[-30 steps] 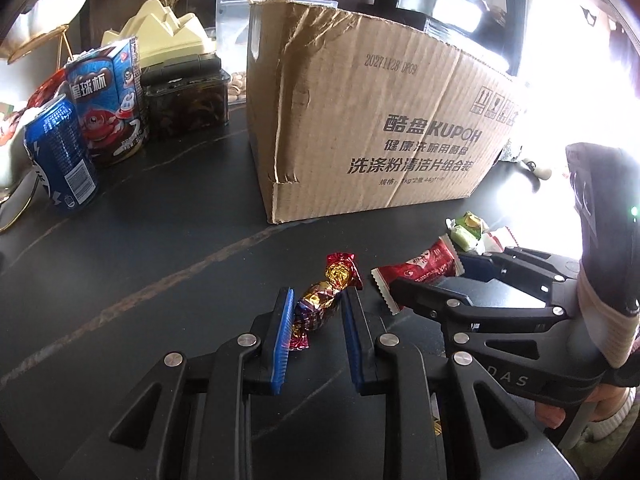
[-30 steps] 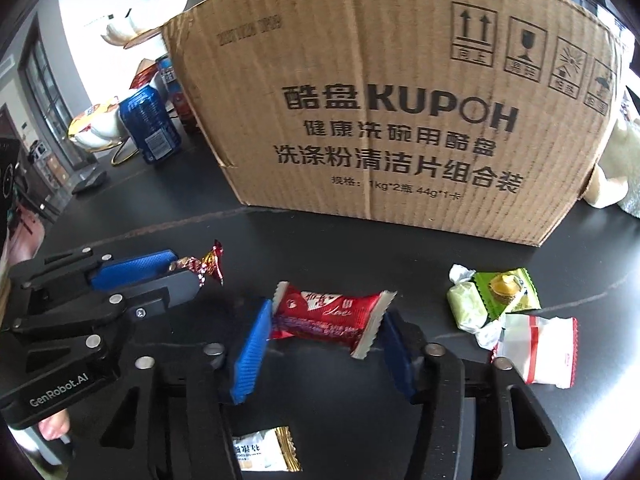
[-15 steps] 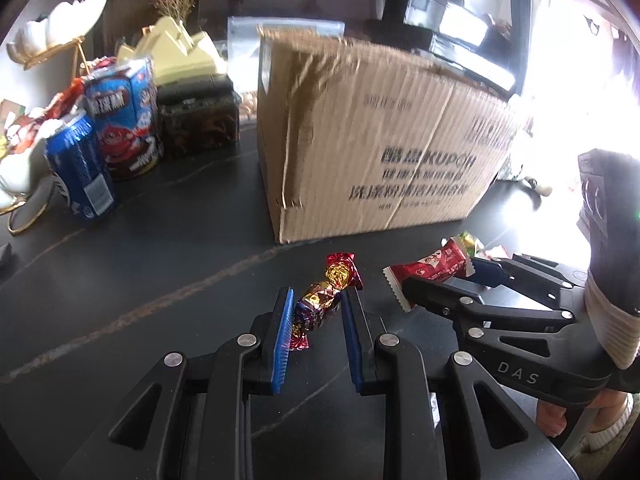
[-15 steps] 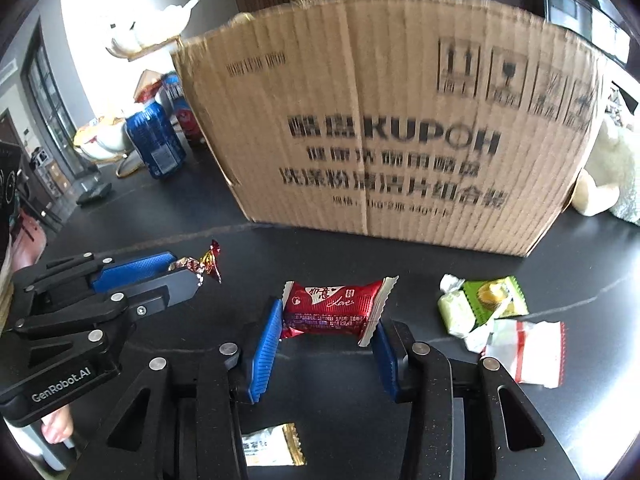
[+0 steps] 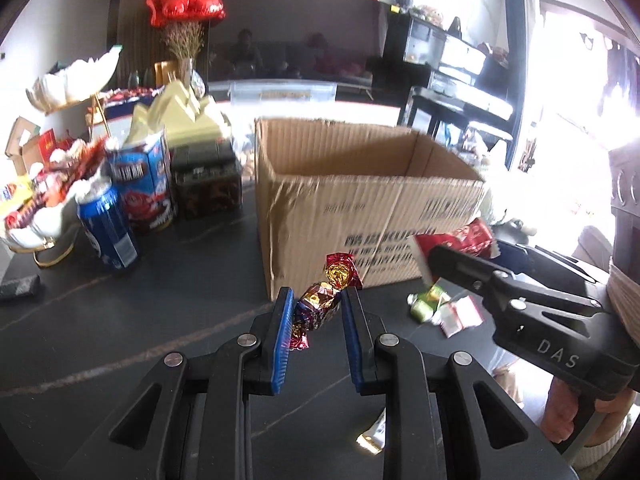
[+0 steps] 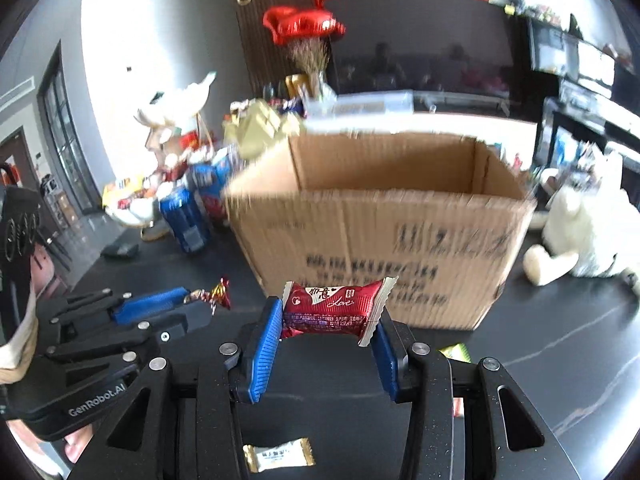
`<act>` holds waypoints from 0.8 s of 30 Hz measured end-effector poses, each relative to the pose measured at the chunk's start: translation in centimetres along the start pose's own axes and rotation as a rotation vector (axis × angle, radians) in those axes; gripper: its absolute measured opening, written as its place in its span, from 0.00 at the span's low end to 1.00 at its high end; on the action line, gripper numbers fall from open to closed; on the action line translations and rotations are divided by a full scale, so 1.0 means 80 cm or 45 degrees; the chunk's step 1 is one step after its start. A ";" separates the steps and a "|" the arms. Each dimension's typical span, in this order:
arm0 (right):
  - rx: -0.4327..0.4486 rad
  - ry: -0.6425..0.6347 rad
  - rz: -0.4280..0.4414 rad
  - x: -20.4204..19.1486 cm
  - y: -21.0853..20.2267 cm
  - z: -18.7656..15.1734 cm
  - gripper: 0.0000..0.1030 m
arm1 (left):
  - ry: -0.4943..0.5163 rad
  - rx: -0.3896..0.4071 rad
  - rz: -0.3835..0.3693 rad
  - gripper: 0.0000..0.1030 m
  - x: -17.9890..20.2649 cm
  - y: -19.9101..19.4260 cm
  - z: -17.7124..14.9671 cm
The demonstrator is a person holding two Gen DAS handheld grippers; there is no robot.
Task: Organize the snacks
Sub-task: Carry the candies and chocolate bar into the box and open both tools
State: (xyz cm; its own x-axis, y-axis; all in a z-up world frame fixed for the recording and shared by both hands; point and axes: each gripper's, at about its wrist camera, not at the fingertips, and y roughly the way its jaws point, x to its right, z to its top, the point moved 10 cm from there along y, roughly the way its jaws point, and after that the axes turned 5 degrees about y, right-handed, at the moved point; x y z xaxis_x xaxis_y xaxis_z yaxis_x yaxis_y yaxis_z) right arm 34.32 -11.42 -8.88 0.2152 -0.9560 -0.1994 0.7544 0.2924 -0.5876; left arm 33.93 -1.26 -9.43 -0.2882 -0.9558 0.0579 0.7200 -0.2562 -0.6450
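Your left gripper (image 5: pixel 316 312) is clamped across the middle of a foil-wrapped candy (image 5: pixel 320 300); your right gripper (image 6: pixel 326 330) is clamped on the ends of a red snack packet (image 6: pixel 334 306). Both snacks hang in the air short of the near wall of the open cardboard box (image 6: pixel 380 240). To do this step well, carry each snack above the near rim before you part the tongs, so that neither wrapper catches the cardboard edge. The box mouth looks wide enough for both grippers side by side; keep them apart as you go. Loose wrapped snacks (image 5: pixel 444 308) lie on the dark table (image 5: pixel 120 320) below. A blue can (image 5: pixel 108 232) stands well to the left, a white plush toy (image 6: pixel 588 228) to the right.
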 end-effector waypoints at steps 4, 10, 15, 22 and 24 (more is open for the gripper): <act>0.055 0.010 -0.004 0.002 -0.024 0.024 0.43 | 0.012 0.054 -0.003 0.24 0.009 -0.018 0.027; 0.096 0.011 -0.011 0.008 -0.044 0.062 0.43 | 0.037 0.116 0.016 0.24 0.015 -0.037 0.072; 0.112 -0.013 -0.021 0.011 -0.052 0.098 0.43 | 0.060 0.147 0.027 0.24 0.020 -0.047 0.111; 0.127 -0.034 -0.047 0.016 -0.053 0.138 0.43 | 0.060 0.139 0.021 0.24 0.020 -0.038 0.148; 0.116 -0.039 -0.041 0.017 -0.047 0.147 0.43 | 0.052 0.119 0.011 0.24 0.018 -0.028 0.158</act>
State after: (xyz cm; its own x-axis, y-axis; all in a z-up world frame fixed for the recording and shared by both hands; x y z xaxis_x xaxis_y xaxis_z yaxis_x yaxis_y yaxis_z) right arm 39.06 -14.13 2.31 0.2081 -0.9655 -0.1565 0.8142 0.2596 -0.5194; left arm 39.86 -3.84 1.72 -0.3058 -0.9519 0.0202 0.7779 -0.2620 -0.5712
